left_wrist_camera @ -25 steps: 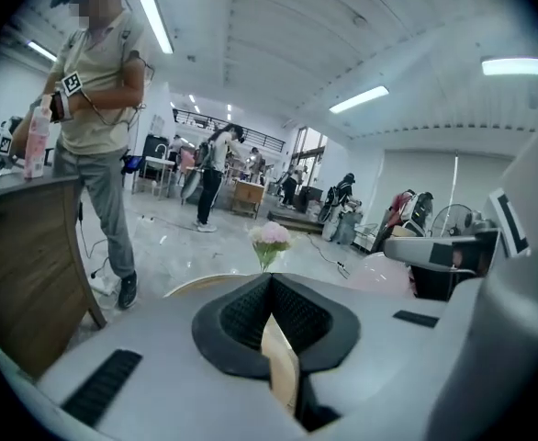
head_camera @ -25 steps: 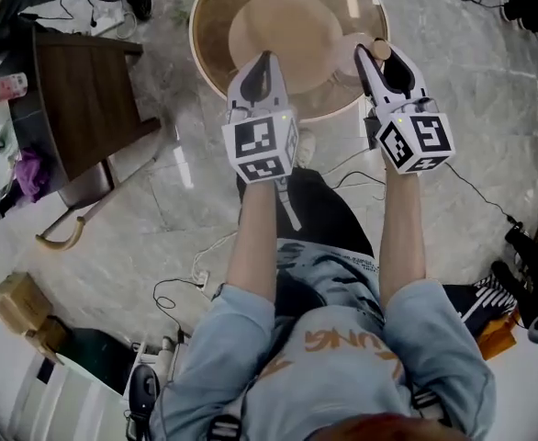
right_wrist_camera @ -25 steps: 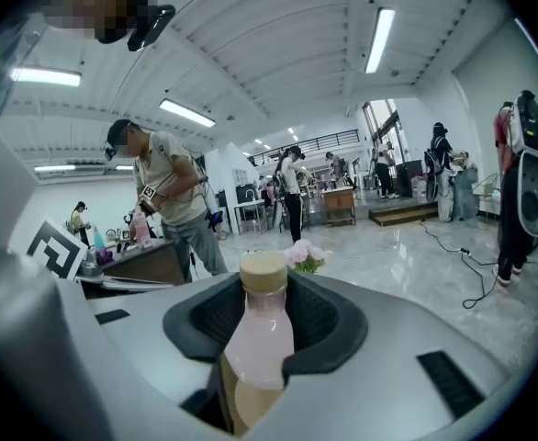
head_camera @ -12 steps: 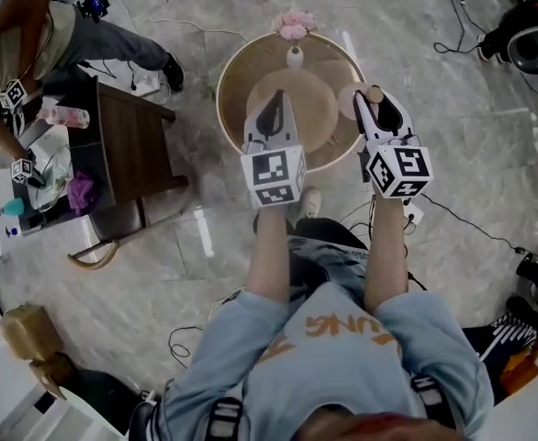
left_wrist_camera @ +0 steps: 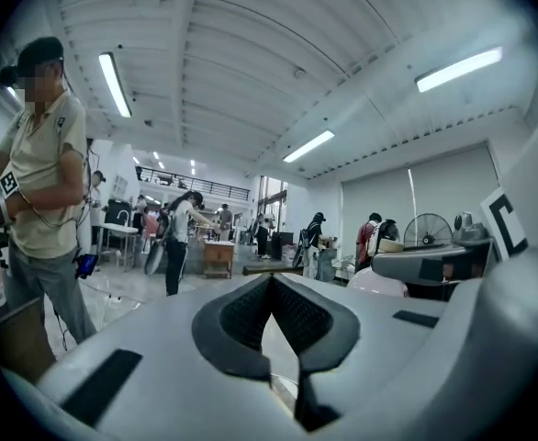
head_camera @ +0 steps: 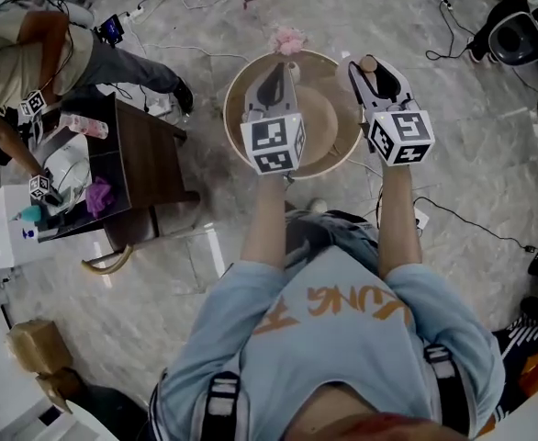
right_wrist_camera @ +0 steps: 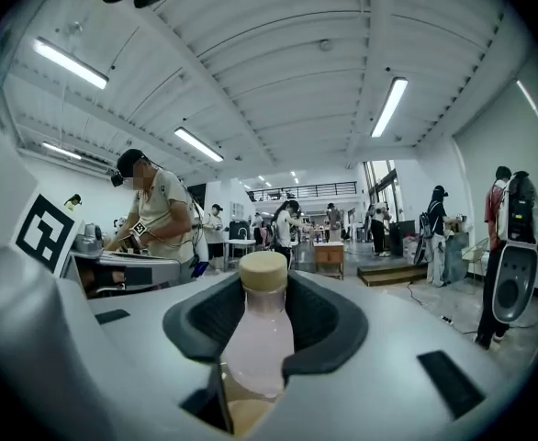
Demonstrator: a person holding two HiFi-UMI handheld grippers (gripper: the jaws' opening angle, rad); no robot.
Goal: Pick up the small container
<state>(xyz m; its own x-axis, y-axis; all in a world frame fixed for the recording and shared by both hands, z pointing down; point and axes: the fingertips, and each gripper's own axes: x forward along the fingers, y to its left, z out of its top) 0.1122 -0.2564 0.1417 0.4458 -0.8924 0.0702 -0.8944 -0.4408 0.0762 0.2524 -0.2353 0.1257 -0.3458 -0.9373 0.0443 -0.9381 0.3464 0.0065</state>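
The small container (right_wrist_camera: 260, 333) is a pale pink bottle with a cork-coloured cap. It stands upright between the jaws of my right gripper (head_camera: 370, 73), which is shut on it. In the head view only its cap (head_camera: 368, 62) shows past the fingertips, above the right rim of the round wooden table (head_camera: 235, 127). My left gripper (head_camera: 276, 73) hangs over the middle of that table, shut, with nothing in it. In the left gripper view its pads (left_wrist_camera: 251, 315) meet at the tip.
A small white vase with pink flowers (head_camera: 288, 40) stands at the table's far edge. A dark side table (head_camera: 145, 159) with a person (head_camera: 30, 49) working beside it is at the left. Cables run over the marble floor, and black equipment (head_camera: 519, 35) sits at the top right.
The head view has pulled back, so the round table looks smaller and farther away. Both grippers have stayed side by side over it, the bottle still in the right one.
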